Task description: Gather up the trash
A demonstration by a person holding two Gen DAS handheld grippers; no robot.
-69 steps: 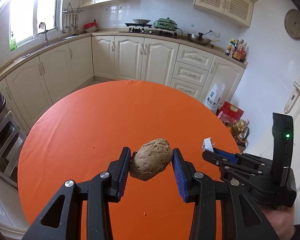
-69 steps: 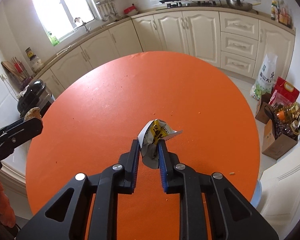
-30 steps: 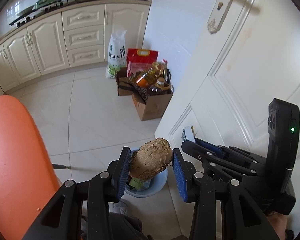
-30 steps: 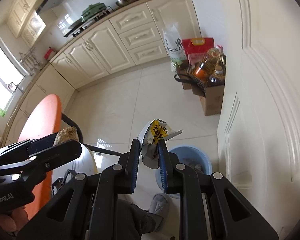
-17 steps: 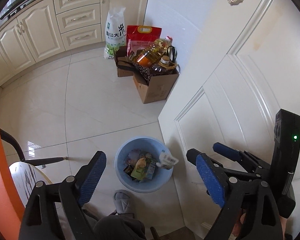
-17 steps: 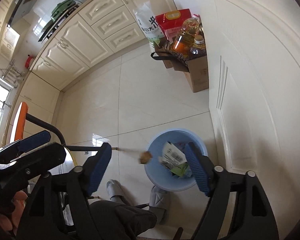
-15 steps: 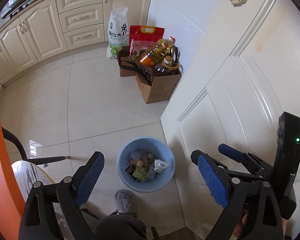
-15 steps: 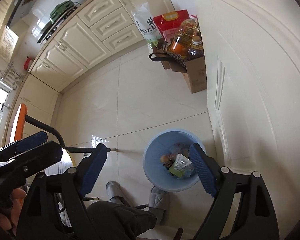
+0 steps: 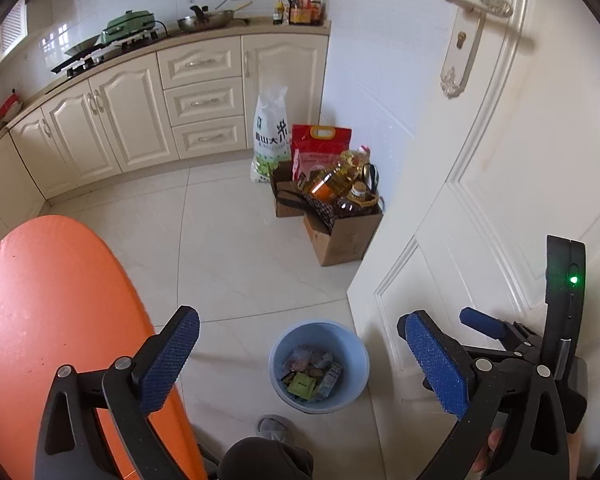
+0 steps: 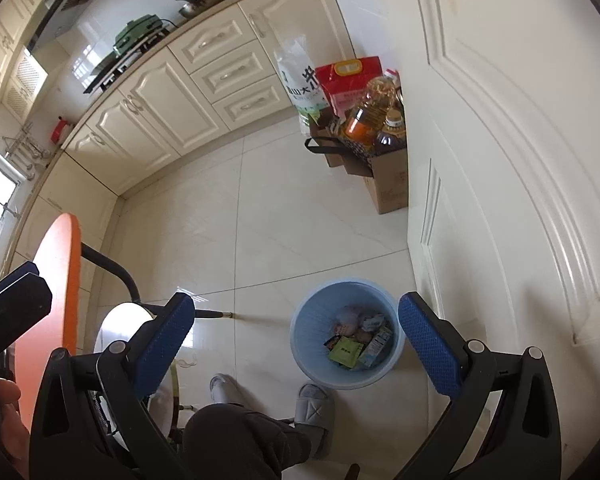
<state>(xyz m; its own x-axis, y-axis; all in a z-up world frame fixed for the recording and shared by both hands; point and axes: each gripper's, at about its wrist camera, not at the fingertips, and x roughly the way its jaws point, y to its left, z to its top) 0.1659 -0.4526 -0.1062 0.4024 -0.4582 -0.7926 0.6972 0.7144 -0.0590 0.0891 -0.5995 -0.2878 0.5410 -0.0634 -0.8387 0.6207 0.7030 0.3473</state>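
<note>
Left gripper (image 9: 300, 354): jaws opening, near their widest, nothing between the pads. Right gripper (image 10: 296, 344): jaws likewise opening to a wide spread, nothing held. Both units point steeply down at the floor, which suits a release over a container rather than a pickup

The blue bin (image 9: 354, 384) stands on the tiled floor, lower centre of the left wrist view, just beside the foot of the white door (image 9: 500, 208). In the right wrist view the bin (image 10: 306, 344) lies low and right of centre, framed between the two blue pads. The trash (image 10: 358, 342) rests inside it: a green packet, a pale carton and some rounded brownish lumps. Judged from this layout, the drop step is complete and both grippers are free for the next item

The orange table (image 9: 52, 320) fills the lower left of the left wrist view; its top is cut off by the frame edge, so whether more trash remains on it cannot be told. A cardboard box of oil bottles (image 9: 340, 216) stands against the wall, well apart from the bin

Hidden or unclear:
- Individual pieces in the bin overlap and are too small to identify with certainty
- The person's knee and slippers cover the floor at the bottom edge of the right wrist view
- The chair at lower left there is largely masked by the gripper body
</note>
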